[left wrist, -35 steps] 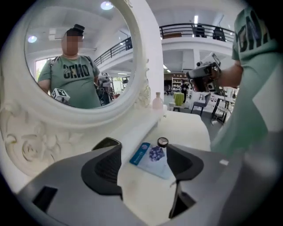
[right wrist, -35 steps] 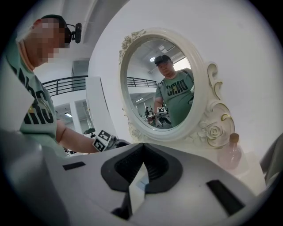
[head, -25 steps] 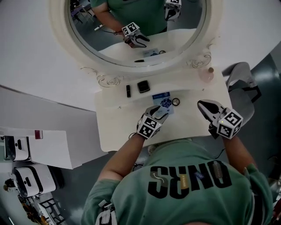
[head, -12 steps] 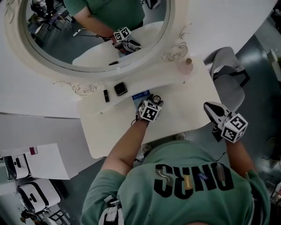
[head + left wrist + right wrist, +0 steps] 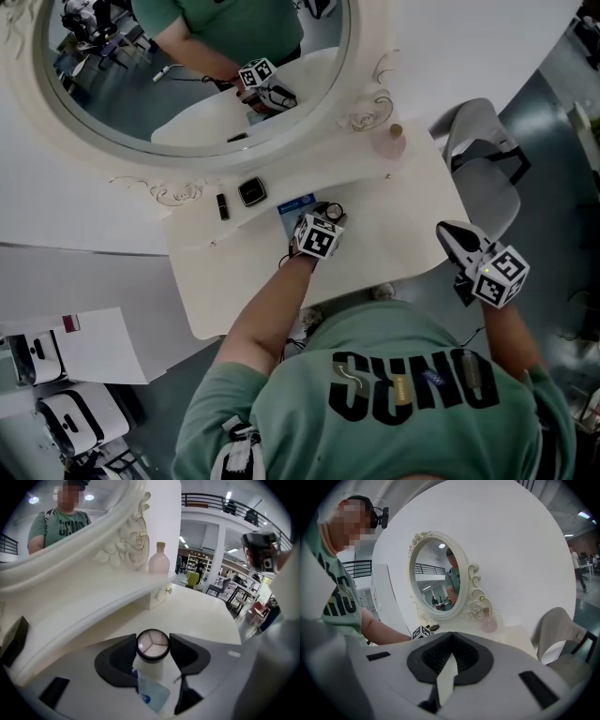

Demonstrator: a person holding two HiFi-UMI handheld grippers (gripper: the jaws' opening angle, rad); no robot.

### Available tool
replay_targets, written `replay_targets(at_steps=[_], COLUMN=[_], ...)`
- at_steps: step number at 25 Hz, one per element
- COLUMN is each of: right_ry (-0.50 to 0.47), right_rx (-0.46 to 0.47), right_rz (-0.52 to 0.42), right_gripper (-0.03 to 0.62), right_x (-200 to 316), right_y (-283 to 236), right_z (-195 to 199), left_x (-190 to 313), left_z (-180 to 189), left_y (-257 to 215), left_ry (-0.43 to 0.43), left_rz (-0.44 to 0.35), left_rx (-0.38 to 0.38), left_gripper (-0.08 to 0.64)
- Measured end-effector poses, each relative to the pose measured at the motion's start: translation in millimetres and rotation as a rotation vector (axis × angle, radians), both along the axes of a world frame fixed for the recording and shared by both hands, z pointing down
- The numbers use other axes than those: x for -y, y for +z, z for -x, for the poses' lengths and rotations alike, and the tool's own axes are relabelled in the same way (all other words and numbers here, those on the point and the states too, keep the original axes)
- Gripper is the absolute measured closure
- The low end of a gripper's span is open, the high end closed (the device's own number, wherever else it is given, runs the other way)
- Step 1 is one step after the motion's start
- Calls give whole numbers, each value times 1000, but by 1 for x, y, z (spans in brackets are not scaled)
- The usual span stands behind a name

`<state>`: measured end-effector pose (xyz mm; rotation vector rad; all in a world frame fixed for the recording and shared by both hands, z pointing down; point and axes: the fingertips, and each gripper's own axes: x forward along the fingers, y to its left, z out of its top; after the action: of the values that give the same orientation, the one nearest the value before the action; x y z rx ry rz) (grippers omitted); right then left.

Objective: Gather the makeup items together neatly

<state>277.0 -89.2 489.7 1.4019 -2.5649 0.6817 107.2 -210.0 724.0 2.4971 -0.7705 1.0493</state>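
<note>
Along the back edge of the counter (image 5: 403,216) the black compact (image 5: 252,191) lies left of the left hand-held gripper (image 5: 330,216), whose jaws have just been closing and now pinch the round pot (image 5: 152,645). The right hand-held gripper (image 5: 448,231), jaws together and empty, hangs beyond the right edge.

At 6 o'clock in the head view, the green shirt (image 5: 375,328) bears large black letters. From this angle they look like "SUNO" and then "ONRS", but the creased middle is unsure. The same print shows in the mirror (image 5: 103,503) at 11 o'clock of the left gripper view, too small to read. The blue packet (image 5: 295,203) near centre carries print too fine to read. The marker cubes (image 5: 317,240) show only black-and-white squares.
</note>
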Motion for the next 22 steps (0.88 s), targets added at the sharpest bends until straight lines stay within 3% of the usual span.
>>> replay_targets(at_steps=[4,8,14,22], right_ry=[-33,-70,-99,-89], right_rx=[6,16,12,4], right_rz=[-16,-36,-50,-39], right_gripper=[598,598,598,598], right_x=[6,17,28,34], right_y=[-4,-13,-18,-17], right_z=[16,41,58,58], left_x=[17,55,96,109], left_z=[6,40,84,92], left_y=[-60,-98,-96,-72], left_ry=[2,-39,-135,-135], left_rz=[-86,-178,-169,-114], left_rx=[-56,-17,49,117], left_gripper=[331,331,331,331])
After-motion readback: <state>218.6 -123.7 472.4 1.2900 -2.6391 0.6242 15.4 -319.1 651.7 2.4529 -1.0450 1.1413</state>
